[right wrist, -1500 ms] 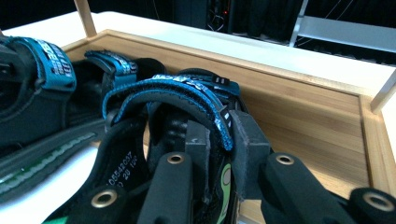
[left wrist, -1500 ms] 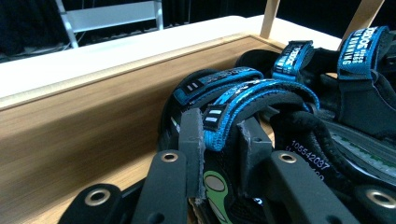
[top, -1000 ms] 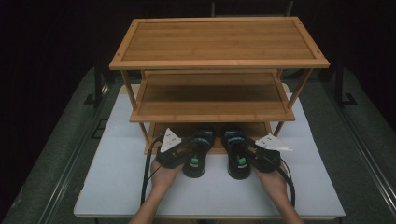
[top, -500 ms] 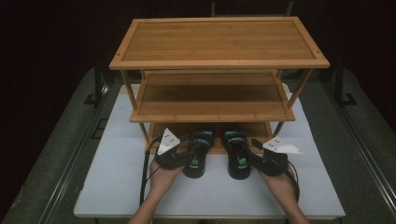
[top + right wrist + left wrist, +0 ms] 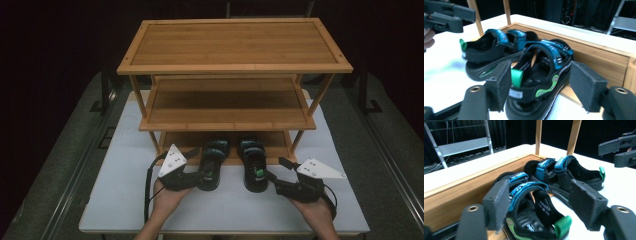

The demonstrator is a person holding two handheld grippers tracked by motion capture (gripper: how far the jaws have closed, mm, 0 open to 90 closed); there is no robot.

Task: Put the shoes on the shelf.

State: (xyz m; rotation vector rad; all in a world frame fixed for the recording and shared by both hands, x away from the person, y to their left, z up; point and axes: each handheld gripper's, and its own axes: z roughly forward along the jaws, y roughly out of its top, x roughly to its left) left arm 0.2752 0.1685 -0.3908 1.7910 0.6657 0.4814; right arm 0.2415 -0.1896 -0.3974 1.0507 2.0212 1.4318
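Note:
Two black sandals with blue straps and green heel tabs lie side by side, toes on the bottom shelf [image 5: 182, 140] of a wooden rack [image 5: 235, 45], heels out over the white table [image 5: 125, 200]. My left gripper [image 5: 197, 169] [image 5: 540, 195] is open around the heel of the left sandal [image 5: 212, 162] [image 5: 531, 207]; its jaws have just been opening. My right gripper [image 5: 278, 176] [image 5: 541, 72] is open too, just after opening, with the right sandal [image 5: 253, 161] [image 5: 541, 75] between its pads [image 5: 586, 85] and a gap on each side.
The rack has a middle shelf [image 5: 227, 105] low over the sandals and thin legs [image 5: 299, 140] at the corners. Past each near sandal, each gripper view shows the other sandal [image 5: 566, 172] [image 5: 491, 50] and the other gripper [image 5: 621, 147] [image 5: 446, 15]. Dark floor surrounds the table.
Both grippers' jaws have spread apart off the sandals' heels. Both hands have drawn back toward the person, the right one also out to the right. The sandals stay put.

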